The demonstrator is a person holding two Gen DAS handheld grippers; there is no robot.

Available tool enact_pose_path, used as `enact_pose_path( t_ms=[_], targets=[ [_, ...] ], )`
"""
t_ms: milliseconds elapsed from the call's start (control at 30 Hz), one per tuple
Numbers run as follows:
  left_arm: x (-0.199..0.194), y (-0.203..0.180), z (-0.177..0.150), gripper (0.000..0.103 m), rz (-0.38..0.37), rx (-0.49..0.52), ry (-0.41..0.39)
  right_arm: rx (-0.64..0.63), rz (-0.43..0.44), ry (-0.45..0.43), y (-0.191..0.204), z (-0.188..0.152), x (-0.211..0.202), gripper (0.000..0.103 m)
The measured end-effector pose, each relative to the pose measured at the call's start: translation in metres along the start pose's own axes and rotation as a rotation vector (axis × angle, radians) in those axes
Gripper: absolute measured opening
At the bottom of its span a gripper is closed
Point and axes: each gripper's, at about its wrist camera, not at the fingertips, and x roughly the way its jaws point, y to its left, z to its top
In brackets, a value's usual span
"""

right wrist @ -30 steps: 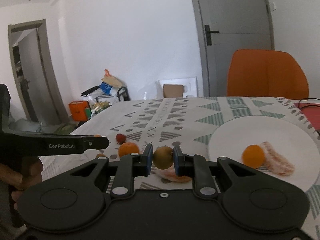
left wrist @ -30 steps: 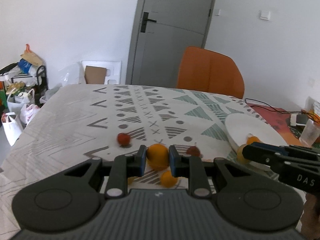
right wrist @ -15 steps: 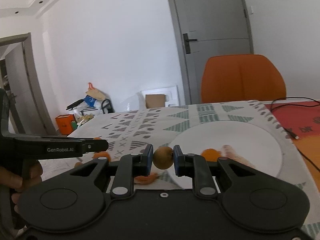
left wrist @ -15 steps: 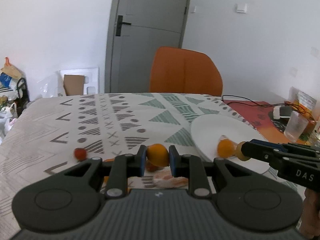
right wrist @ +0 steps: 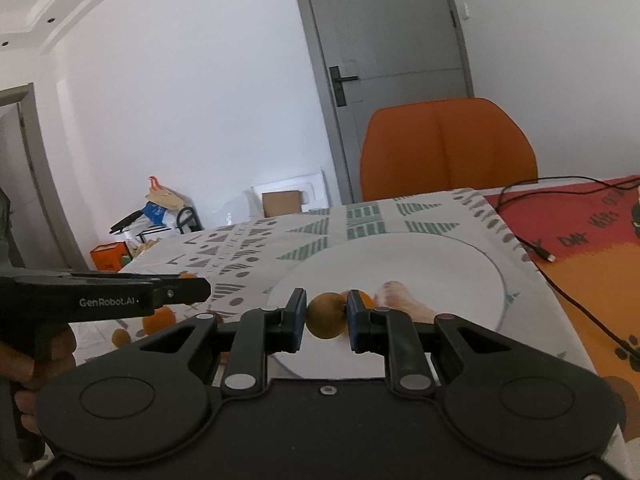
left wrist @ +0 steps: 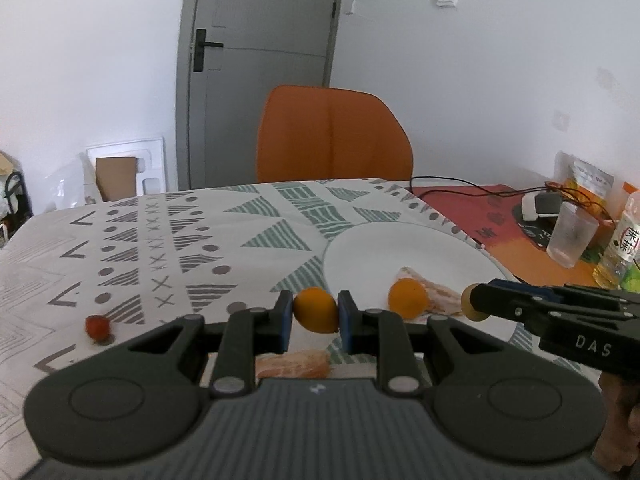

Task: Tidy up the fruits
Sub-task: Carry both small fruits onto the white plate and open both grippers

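While only our left view shows the small red fruit (left wrist: 97,327), both grippers have moved toward the round white plate (left wrist: 404,248): left gripper (left wrist: 315,315) clenches a small orange citrus fruit (left wrist: 316,309), right gripper (right wrist: 326,315) a round brown fruit (right wrist: 325,314).

Glossy white plate (left wrist: 420,256) on matt patterned tablecloth (left wrist: 160,248).

two low wrist views toward the door, sharing the white plate (left wrist: 420,248) (right wrist: 440,256)

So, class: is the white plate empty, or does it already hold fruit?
Not empty. The white plate holds a whole orange fruit and peeled segments near its front edge.
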Motion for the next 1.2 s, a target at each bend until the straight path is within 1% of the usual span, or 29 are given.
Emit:
enact_pose_path(
  t_ms=[100, 133, 200, 233, 300, 367, 400, 433, 500, 633, 800, 867, 933, 1000, 1033, 1067, 1100, 1133, 1167, 1200],
  targets=[
    [0.008, -0.006, 0.001, 0.022, -0.015, 0.008, 0.008, 0.02, -0.017, 0.028, -0.008, -0.004, 0.003, 0.021],
    [0.01, -0.008, 0.001, 0.022, -0.021, 0.01, 0.011, 0.026, -0.023, 0.03, -0.011, -0.005, 0.004, 0.027],
    [0.014, -0.012, 0.002, 0.022, -0.034, 0.017, 0.017, 0.029, -0.046, 0.028, -0.015, -0.007, 0.003, 0.035],
    [0.016, -0.014, 0.003, 0.022, -0.04, 0.022, 0.02, 0.03, -0.053, 0.028, -0.016, -0.008, 0.002, 0.037],
    [0.02, -0.019, 0.007, 0.022, -0.052, 0.037, 0.021, 0.039, -0.059, 0.035, -0.019, -0.008, 0.003, 0.038],
    [0.022, -0.024, 0.011, 0.022, -0.061, 0.048, 0.014, 0.046, -0.07, 0.033, -0.021, -0.008, 0.002, 0.048],
    [0.022, -0.026, 0.013, 0.022, -0.067, 0.052, 0.008, 0.043, -0.081, 0.025, -0.021, -0.008, 0.001, 0.055],
    [0.022, -0.027, 0.015, 0.022, -0.071, 0.056, 0.005, 0.036, -0.088, 0.019, -0.021, -0.009, 0.0, 0.057],
    [0.024, -0.03, 0.018, 0.022, -0.077, 0.061, 0.001, 0.024, -0.089, 0.019, -0.019, -0.009, 0.0, 0.059],
    [0.027, -0.035, 0.022, 0.023, -0.085, 0.068, 0.004, 0.01, -0.1, 0.021, -0.016, -0.009, 0.001, 0.068],
    [0.029, -0.033, 0.024, 0.023, -0.077, 0.06, 0.006, 0.008, -0.101, 0.034, -0.013, -0.01, 0.003, 0.071],
    [0.029, -0.031, 0.025, 0.027, -0.067, 0.051, 0.006, 0.004, -0.101, 0.037, -0.012, -0.011, 0.004, 0.073],
    [0.03, -0.027, 0.026, 0.027, -0.061, 0.036, 0.017, 0.001, -0.101, 0.037, -0.011, -0.011, 0.004, 0.076],
    [0.03, -0.022, 0.025, 0.03, -0.048, 0.029, 0.02, 0.001, -0.105, 0.039, -0.01, -0.01, 0.005, 0.08],
    [0.029, -0.02, 0.025, 0.036, -0.038, 0.026, 0.019, 0.004, -0.104, 0.04, -0.01, -0.01, 0.005, 0.081],
    [0.028, -0.017, 0.025, 0.046, -0.029, 0.022, 0.019, 0.007, -0.101, 0.04, -0.01, -0.01, 0.005, 0.082],
    [0.026, -0.013, 0.025, 0.053, -0.017, 0.013, 0.022, 0.011, -0.097, 0.041, -0.01, -0.01, 0.005, 0.084],
    [0.024, -0.009, 0.024, 0.064, -0.007, 0.002, 0.021, 0.015, -0.095, 0.042, -0.01, -0.01, 0.006, 0.087],
    [0.022, -0.006, 0.024, 0.071, 0.0, -0.008, 0.016, 0.019, -0.094, 0.042, -0.01, -0.009, 0.006, 0.088],
    [0.019, -0.002, 0.024, 0.074, 0.011, -0.02, 0.009, 0.024, -0.093, 0.043, -0.01, -0.009, 0.006, 0.089]
  ],
)
